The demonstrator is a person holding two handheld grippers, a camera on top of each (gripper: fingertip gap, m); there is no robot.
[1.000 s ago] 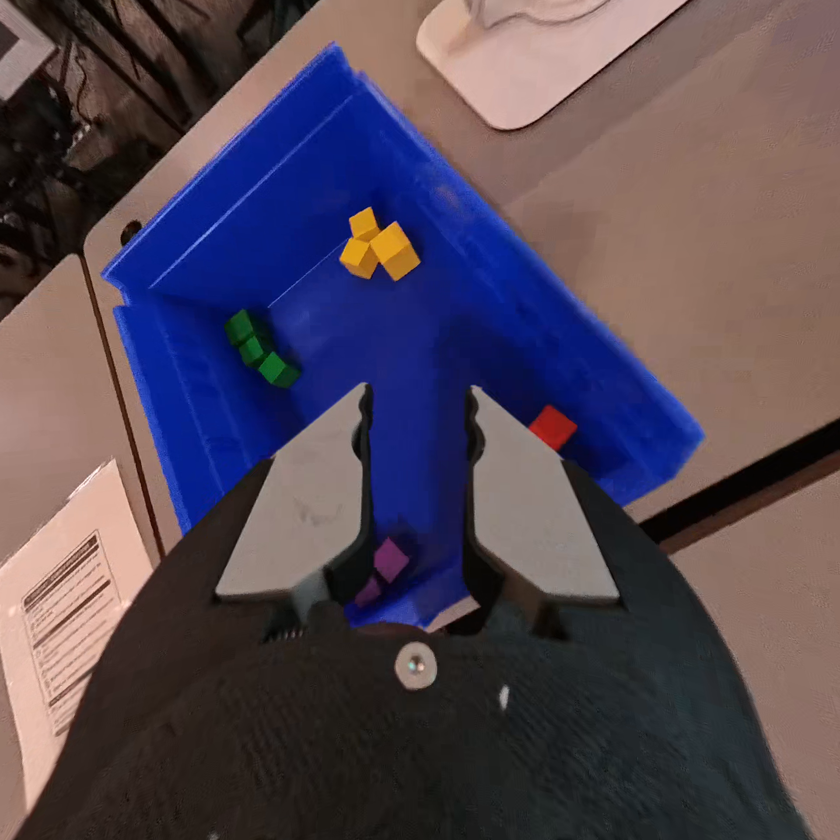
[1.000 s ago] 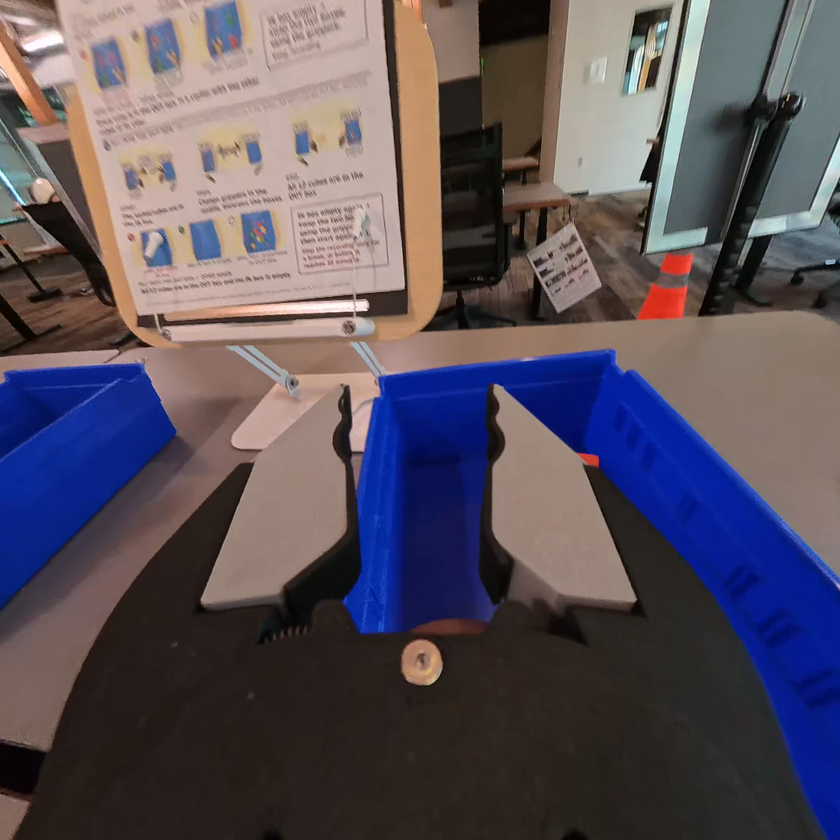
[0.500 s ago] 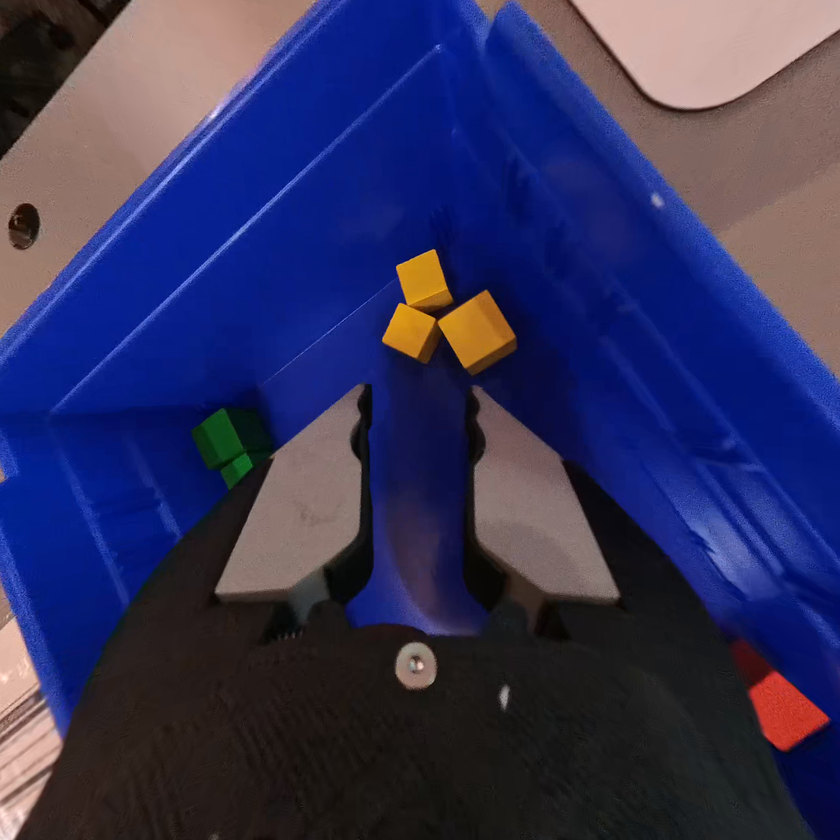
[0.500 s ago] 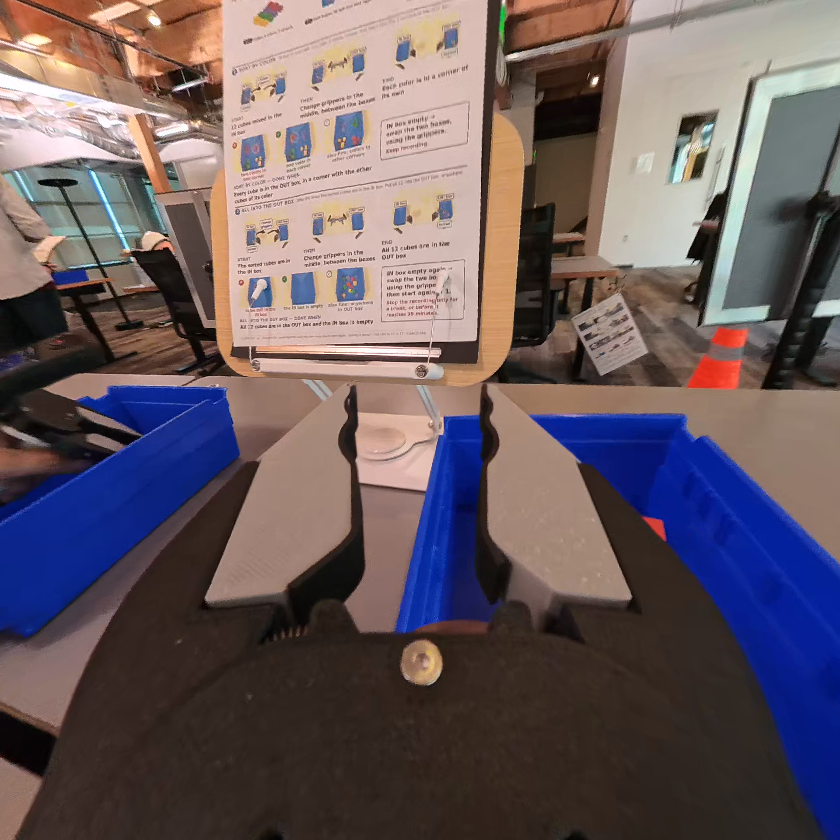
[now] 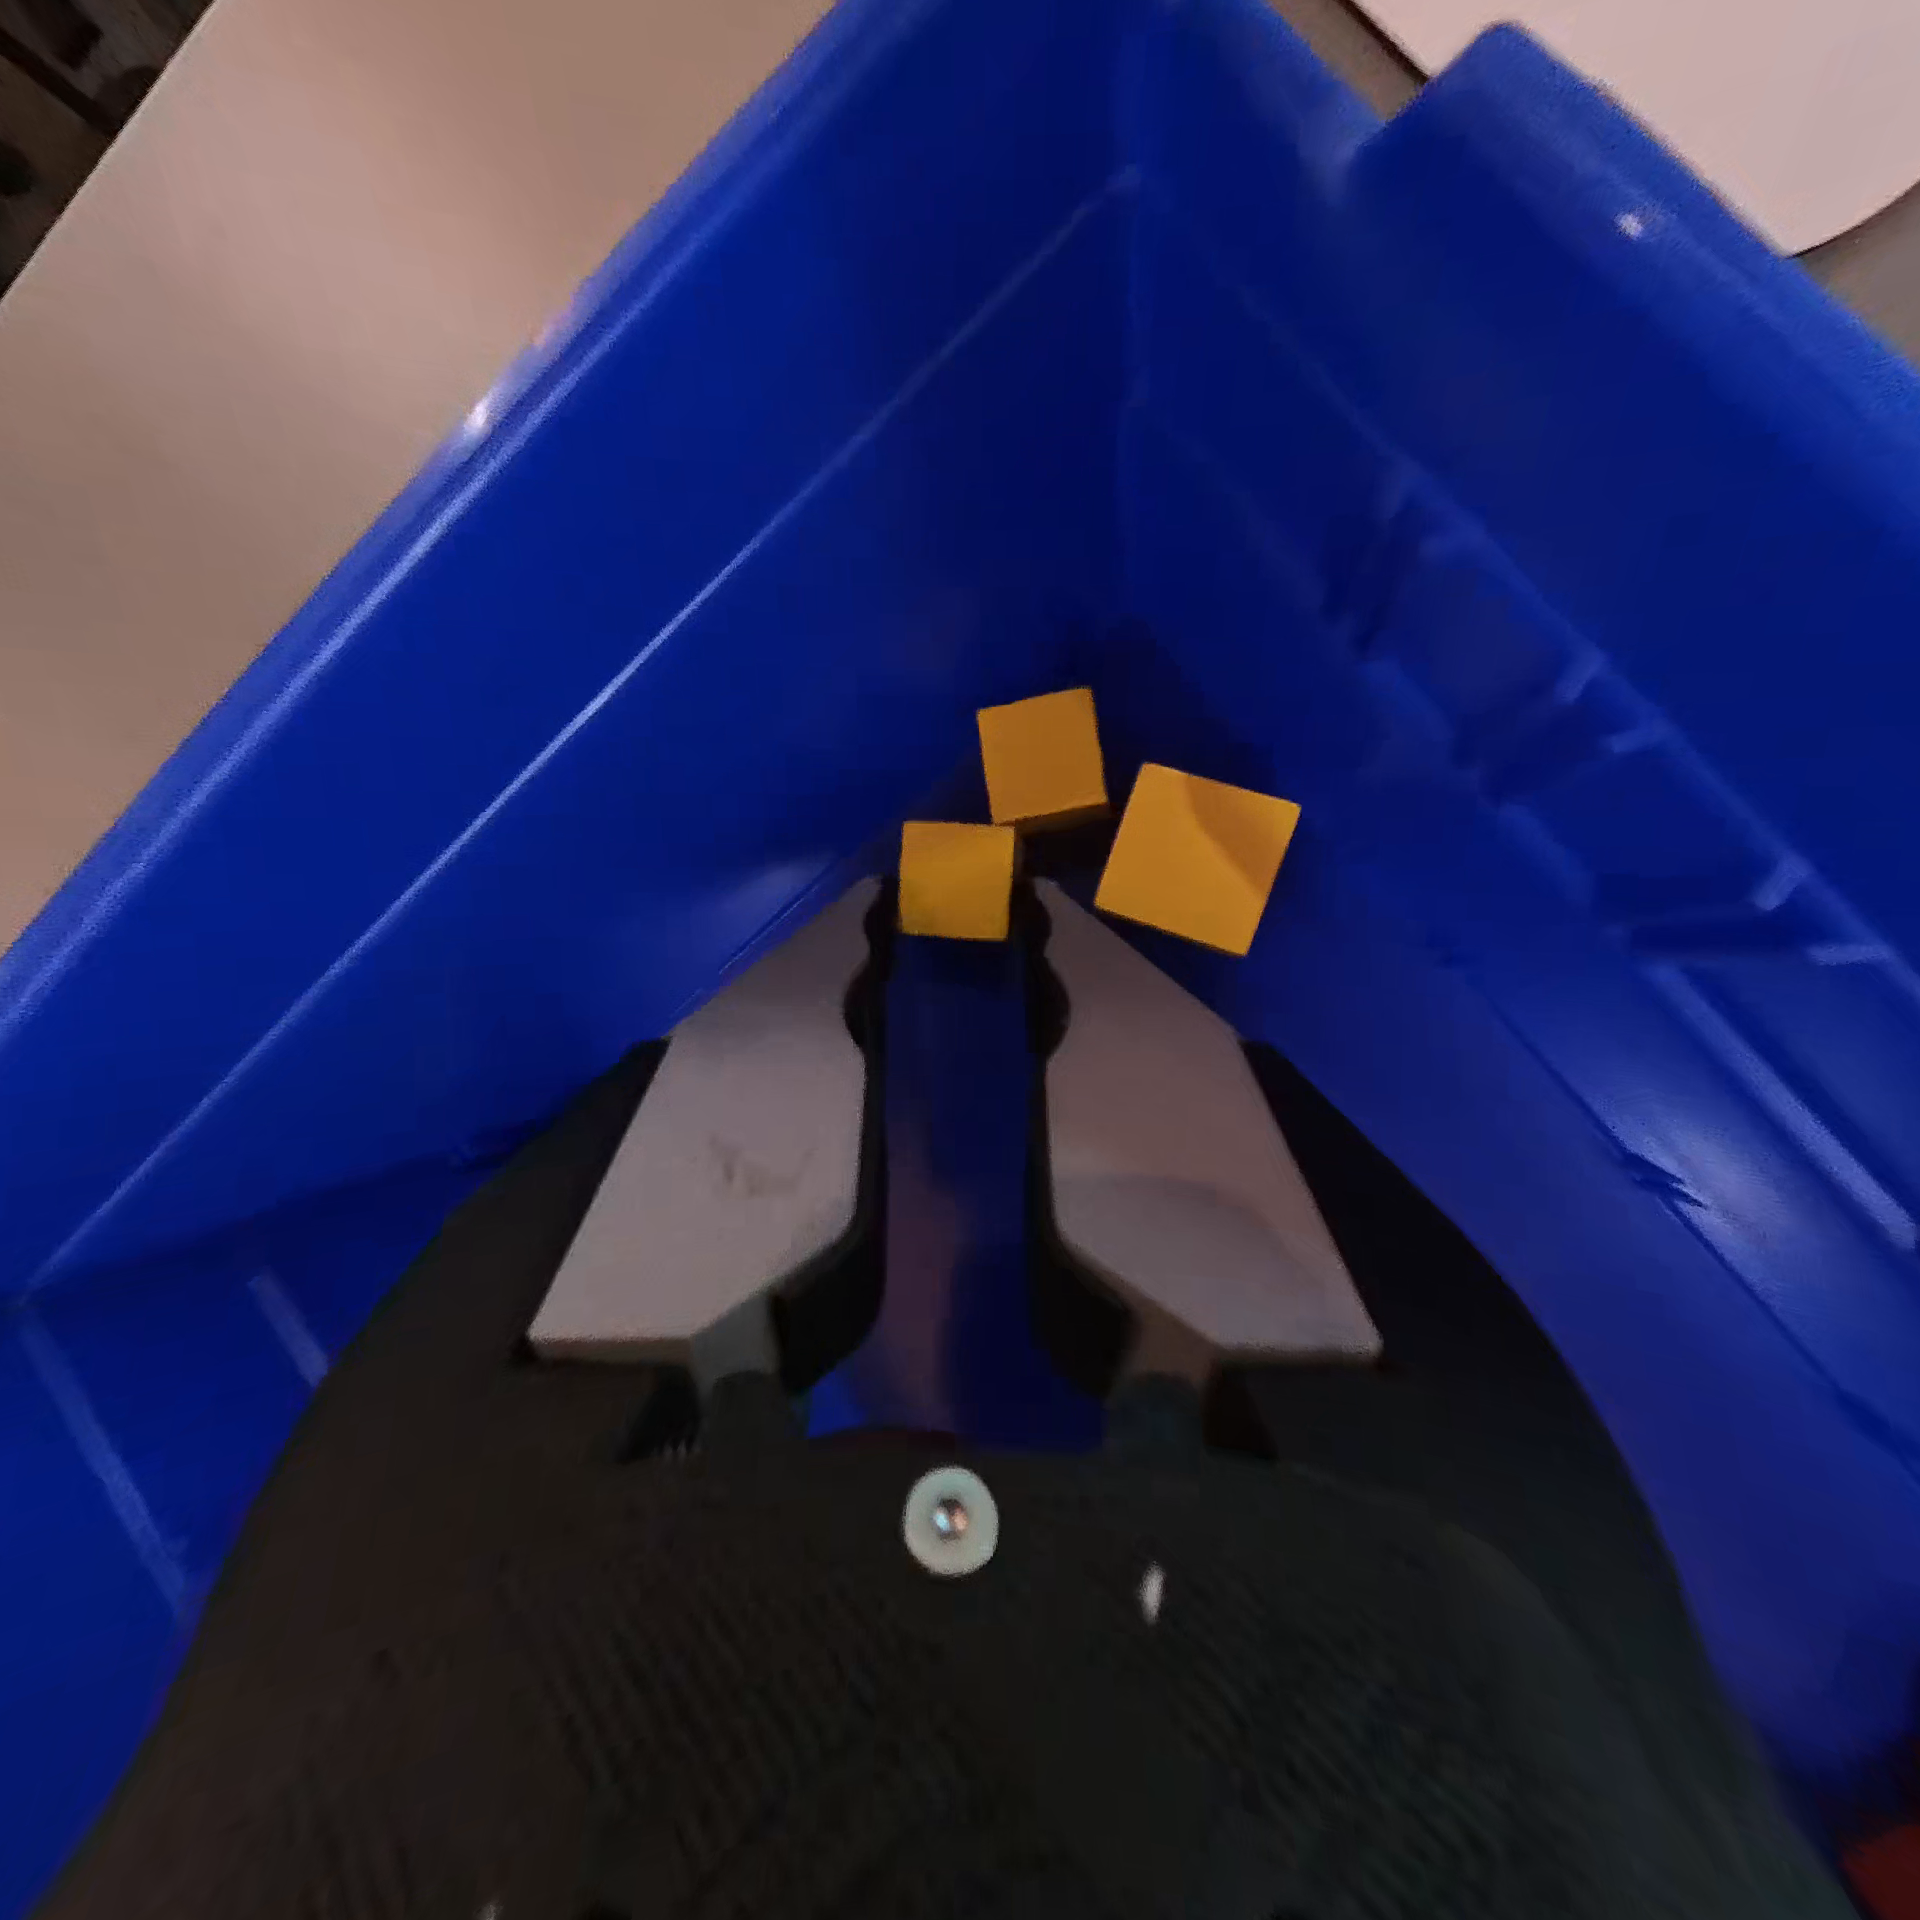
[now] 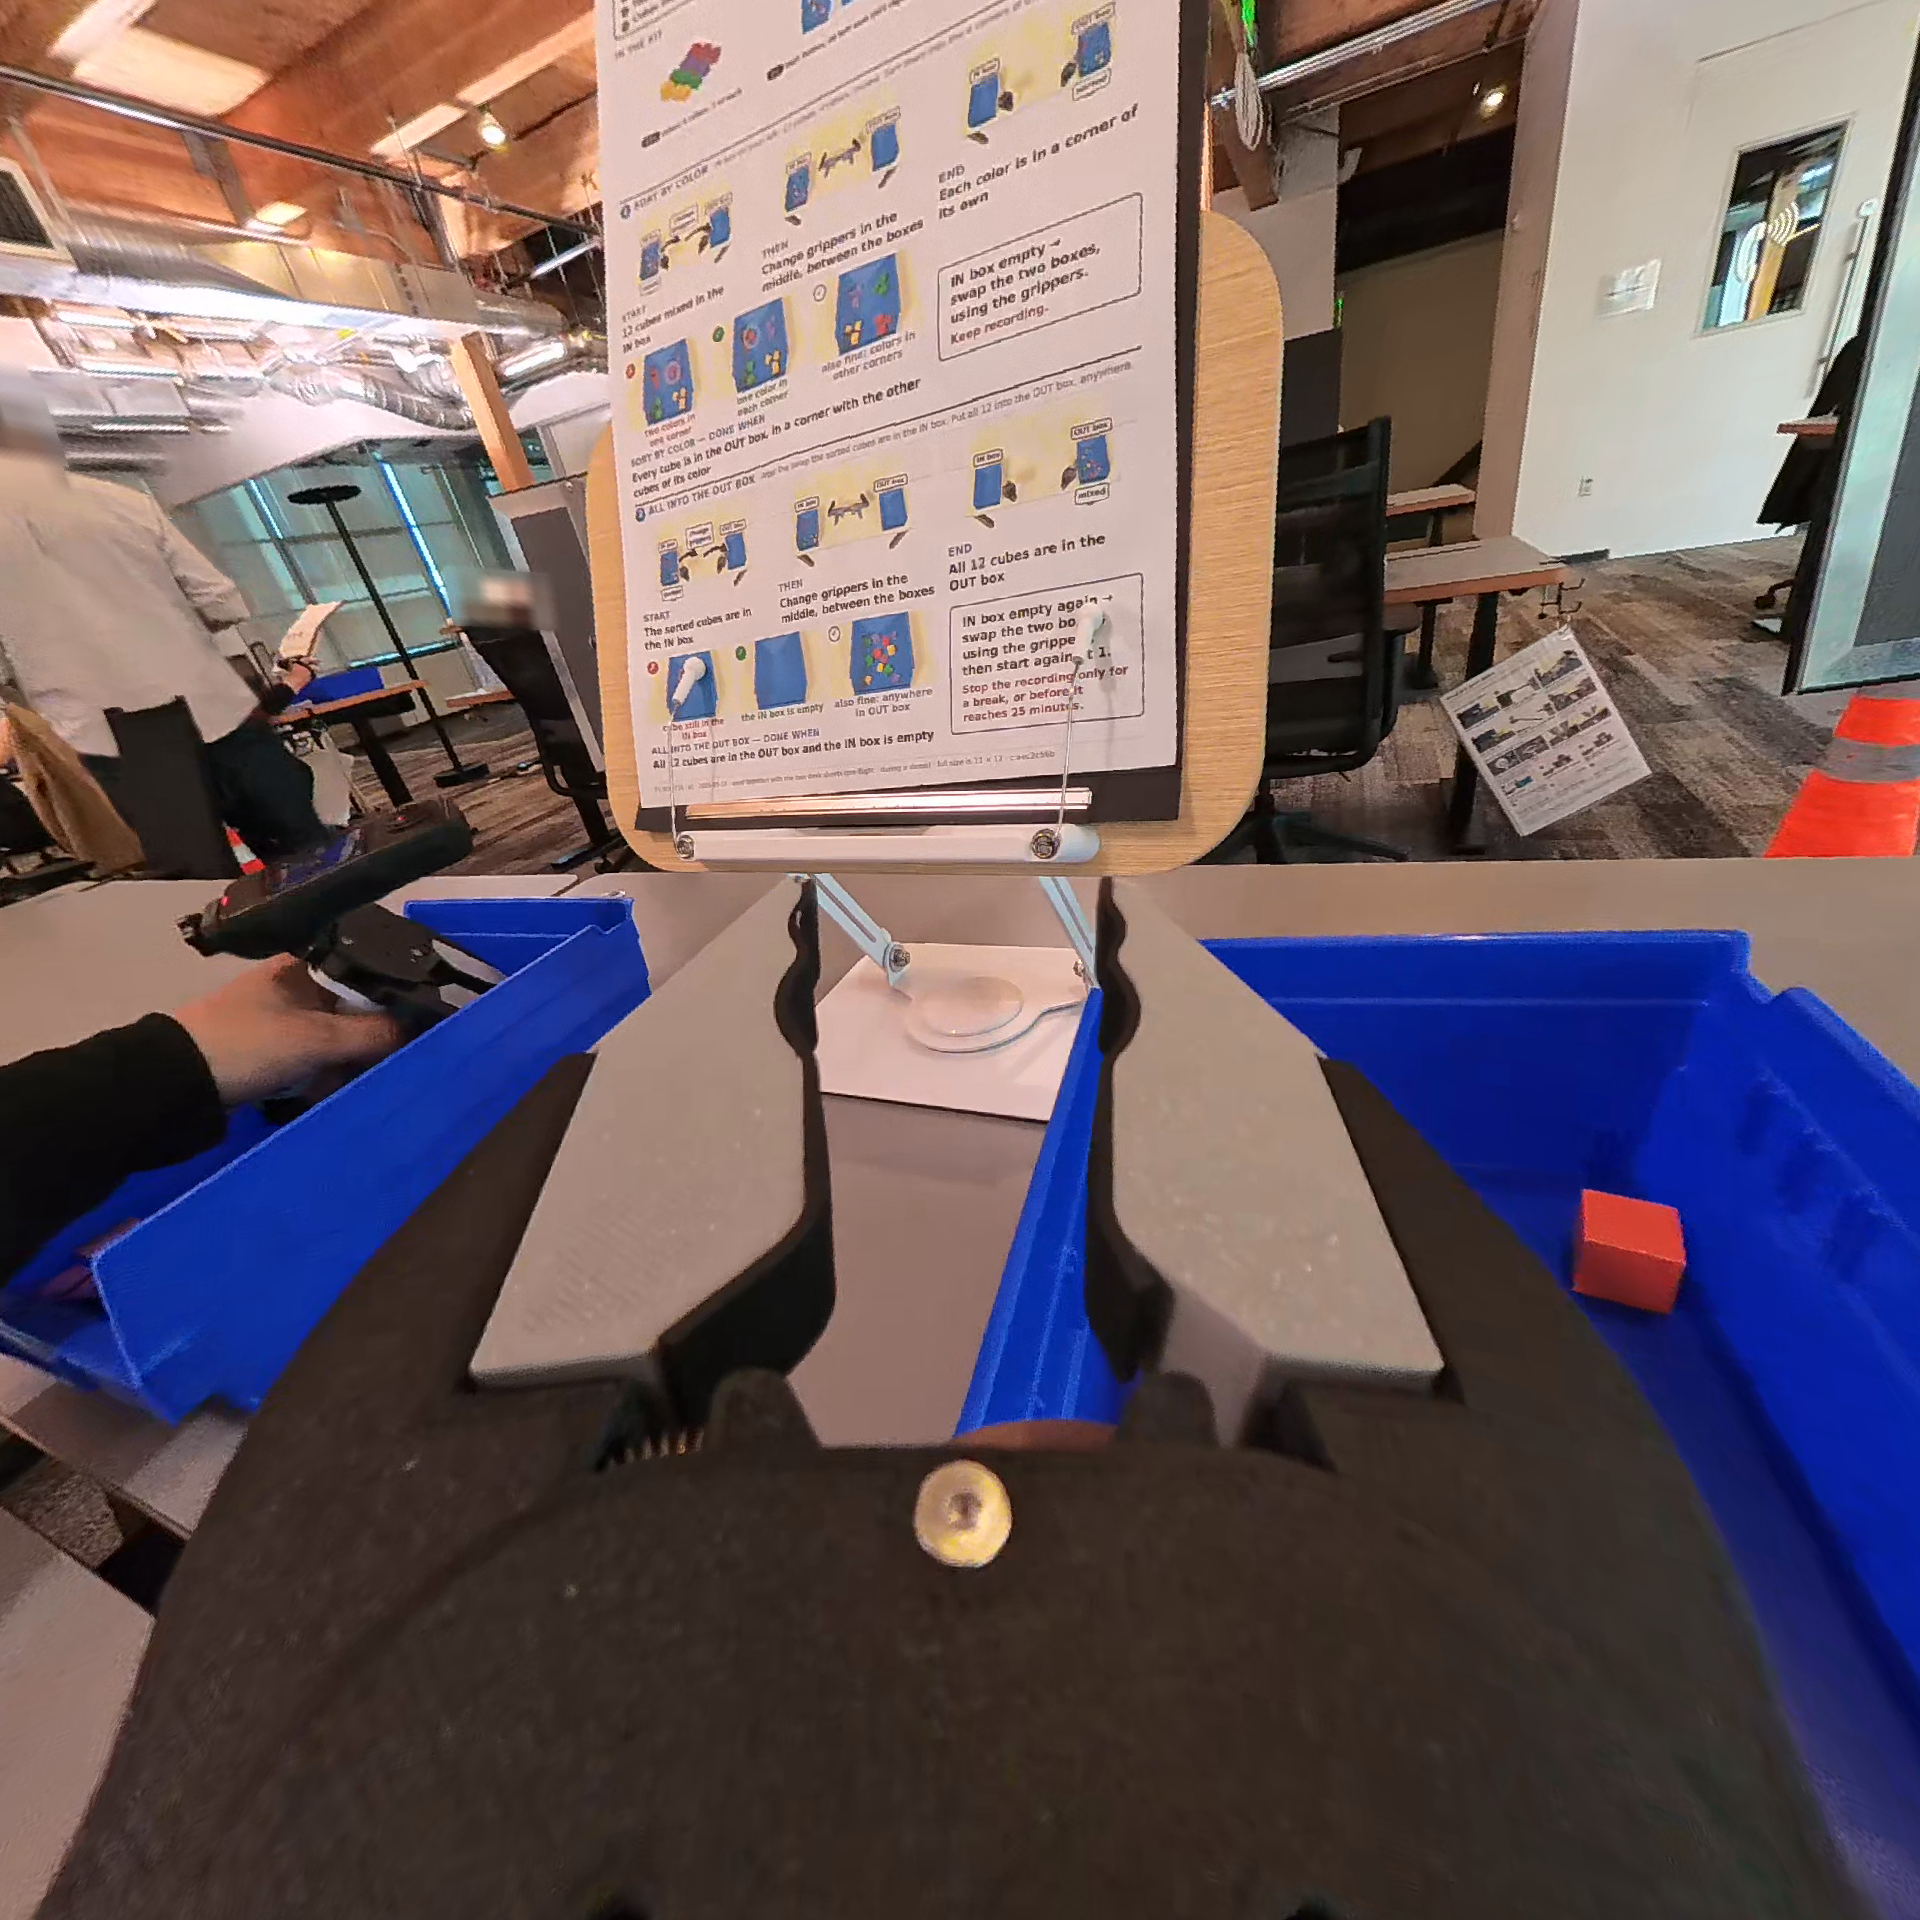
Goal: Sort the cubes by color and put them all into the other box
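The three yellow cubes [image 5: 1039,758] sit huddled in the far corner of the left blue box [image 5: 623,644], and my left gripper [image 5: 956,914] has dropped deep into that box over the last second. A moment ago its fingers were well short of the cluster; now the tips flank the nearest yellow cube [image 5: 954,881], still apart and gripping nothing I can be sure of. The green and purple cubes have gone out of view behind the tool. I take this as the approach to a pick, with closing next.

My right gripper [image 6: 951,925] has lifted and now looks level across the table, fingers spread and empty, above the gap between the boxes. The right blue box [image 6: 1455,966] holds one red cube [image 6: 1626,1262] by its right wall.

Both boxes rest on a grey table [image 6: 914,1226]. At its far edge stands an instruction board [image 6: 914,436] on a white base. Beyond is an open office with chairs, an orange cone [image 6: 1860,779] and a person at the left.
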